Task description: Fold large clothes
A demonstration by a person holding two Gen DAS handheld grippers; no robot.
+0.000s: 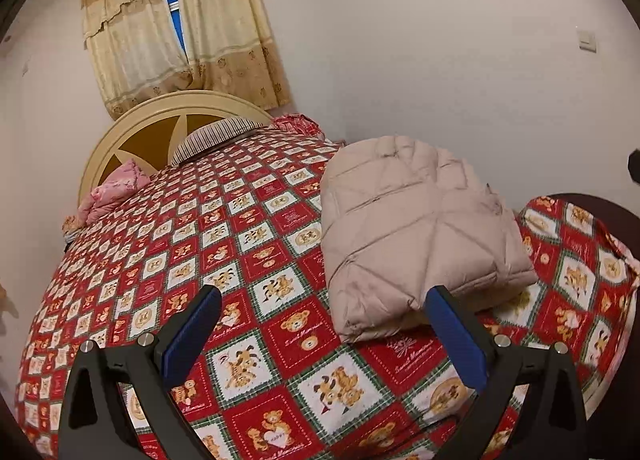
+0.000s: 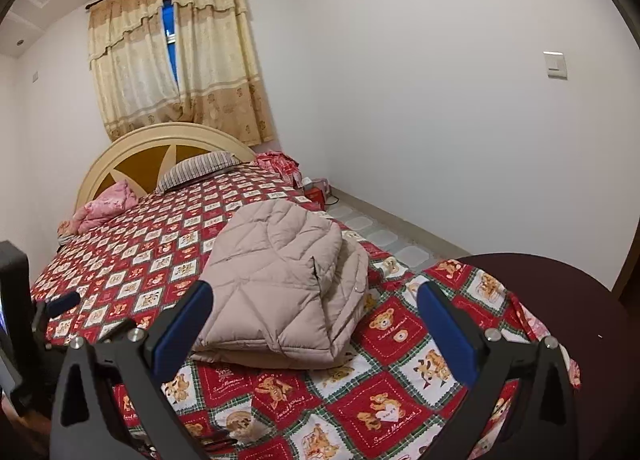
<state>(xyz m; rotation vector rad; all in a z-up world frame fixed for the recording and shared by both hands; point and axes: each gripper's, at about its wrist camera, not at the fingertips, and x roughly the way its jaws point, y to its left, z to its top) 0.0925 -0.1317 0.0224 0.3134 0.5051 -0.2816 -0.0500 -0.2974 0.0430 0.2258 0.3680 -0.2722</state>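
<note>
A beige quilted down jacket (image 1: 416, 232) lies folded into a compact bundle near the foot of the bed, on the red teddy-bear bedspread (image 1: 224, 244). It also shows in the right wrist view (image 2: 280, 284). My left gripper (image 1: 324, 296) is open and empty, held above the bedspread just in front of the jacket's near edge. My right gripper (image 2: 314, 292) is open and empty, in front of the jacket, with the bundle seen between its fingers. The left gripper (image 2: 60, 306) shows at the left edge of the right wrist view.
A cream headboard (image 2: 160, 143), a striped pillow (image 2: 196, 169) and a pink quilt (image 2: 106, 205) are at the far end. A white wall (image 2: 440, 119) runs along the right, with a tiled floor strip (image 2: 384, 236). A dark round footboard (image 2: 560, 300) is at the near right.
</note>
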